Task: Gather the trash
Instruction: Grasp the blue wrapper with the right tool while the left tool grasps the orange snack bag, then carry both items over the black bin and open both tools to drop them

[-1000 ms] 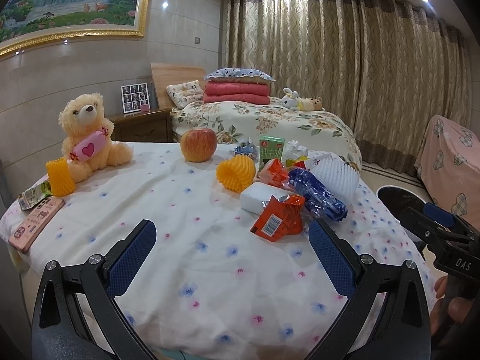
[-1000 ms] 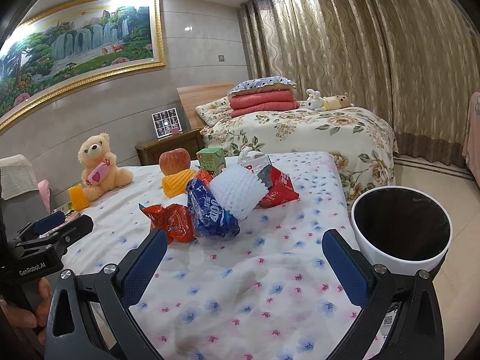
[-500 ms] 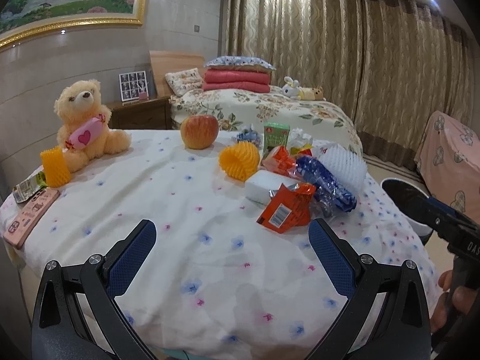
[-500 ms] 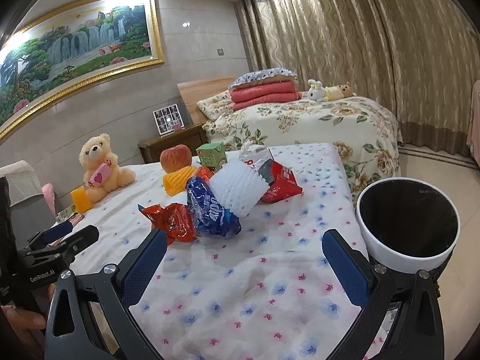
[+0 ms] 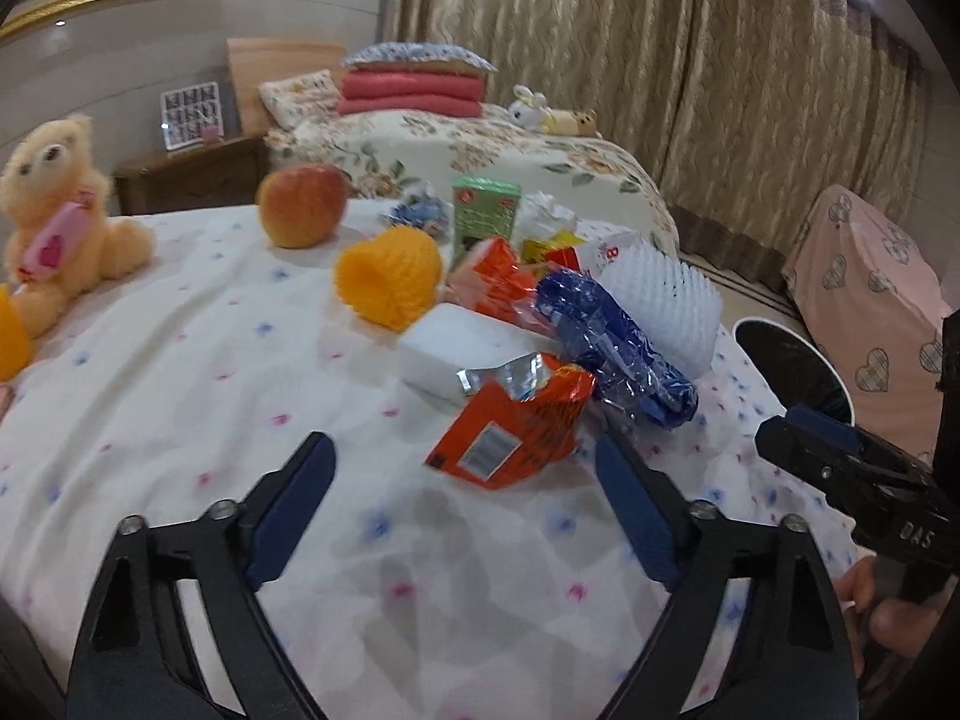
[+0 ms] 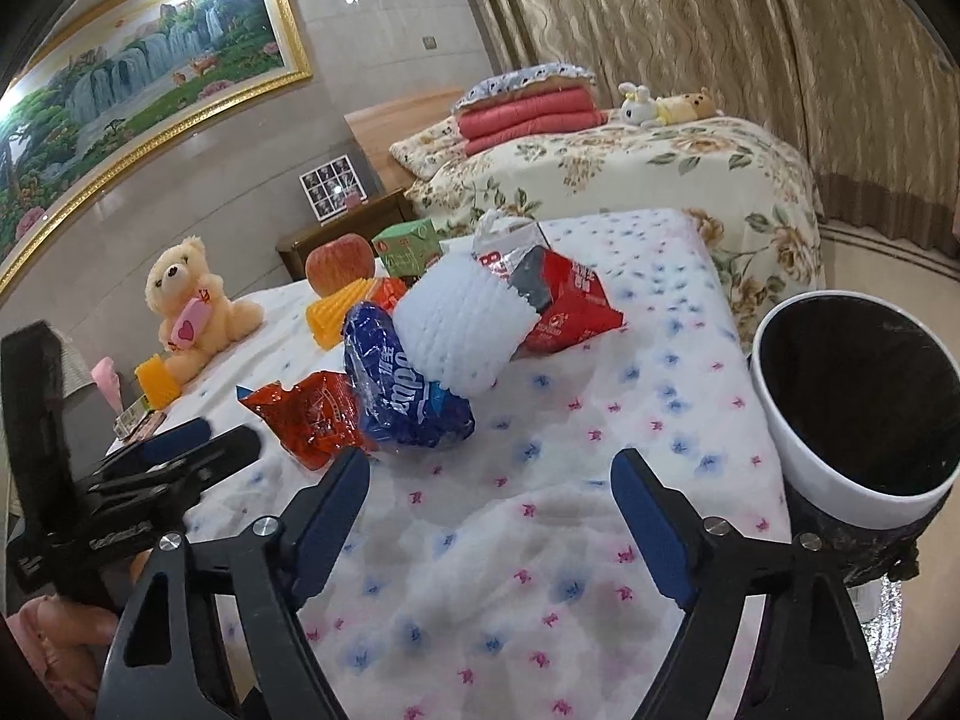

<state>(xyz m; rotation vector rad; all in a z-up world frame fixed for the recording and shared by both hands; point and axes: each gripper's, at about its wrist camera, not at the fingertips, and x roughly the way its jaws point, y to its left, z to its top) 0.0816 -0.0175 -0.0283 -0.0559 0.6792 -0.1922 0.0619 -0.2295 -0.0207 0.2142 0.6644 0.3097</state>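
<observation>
Left wrist: blue wrapper (image 5: pixel 612 348) lengthwise away.

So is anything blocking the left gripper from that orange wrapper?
Nothing visible: the left gripper is open, with only bare tablecloth between it and the orange wrapper, the nearest piece of the pile.

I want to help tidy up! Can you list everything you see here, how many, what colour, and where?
Snack wrapper: 1, orange-red, nearest the left gripper.
Plastic bag: 1, blue, middle of the pile.
Foam fruit net: 1, white, on the pile.
Foam fruit nets: 2, orange, one by the apple, one beside the bear.
Carton: 1, green, behind the pile.
Apple: 1, red-yellow, far side of the table.
Teddy bear: 1, cream, table's left end.
Trash bin: 1, white, beside the table.
Left gripper: open.
Right gripper: open.
</observation>
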